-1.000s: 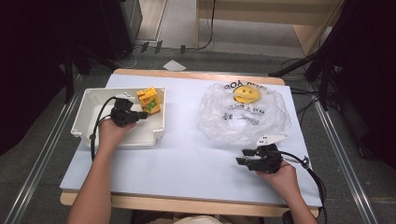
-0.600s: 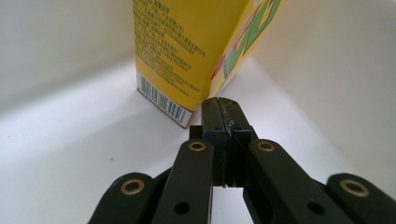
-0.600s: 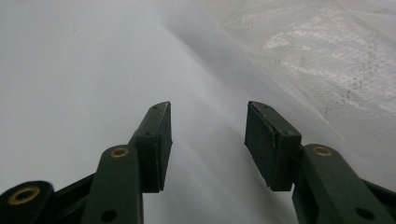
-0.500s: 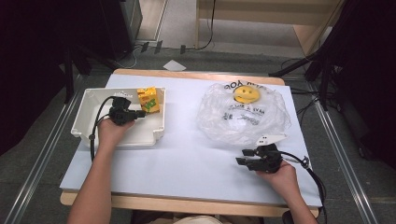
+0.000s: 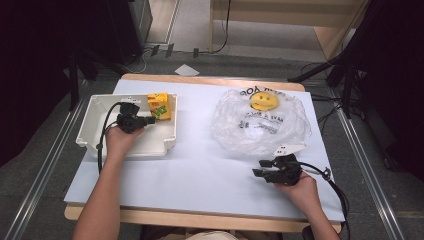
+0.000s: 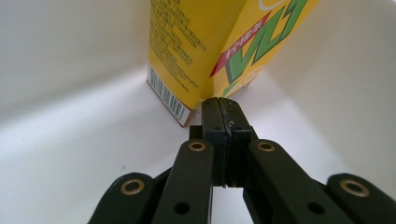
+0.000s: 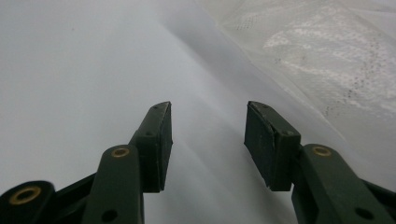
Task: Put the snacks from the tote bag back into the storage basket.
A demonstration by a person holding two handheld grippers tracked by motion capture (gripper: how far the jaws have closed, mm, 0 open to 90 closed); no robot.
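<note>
The counter (image 5: 200, 170) carries a pale sheet over its top, with bare wood showing along the near and far edges. On its right half lies a crumpled clear plastic bag (image 5: 260, 125), printed with a yellow smiley face and black lettering. On the left half stands a white rectangular tray (image 5: 100, 145), deep-walled. A yellow drink carton (image 5: 158, 106) with green and red print stands upright in the tray's far right corner, close against the walls.

The left tool (image 5: 151, 119) is inside the tray, held level and pointing right toward the carton. In the left gripper view its jaws are pressed fully together with nothing between them, and the tips (image 6: 218, 105) sit at the carton's (image 6: 196, 51) lower corner edge, at or just short of contact; which one I cannot tell.

The right tool (image 5: 257, 173) rests at the near right of the counter, just near of the bag's edge, pointing left. Its jaws stand apart, gap empty, over the bare sheet (image 7: 93, 70).
</note>
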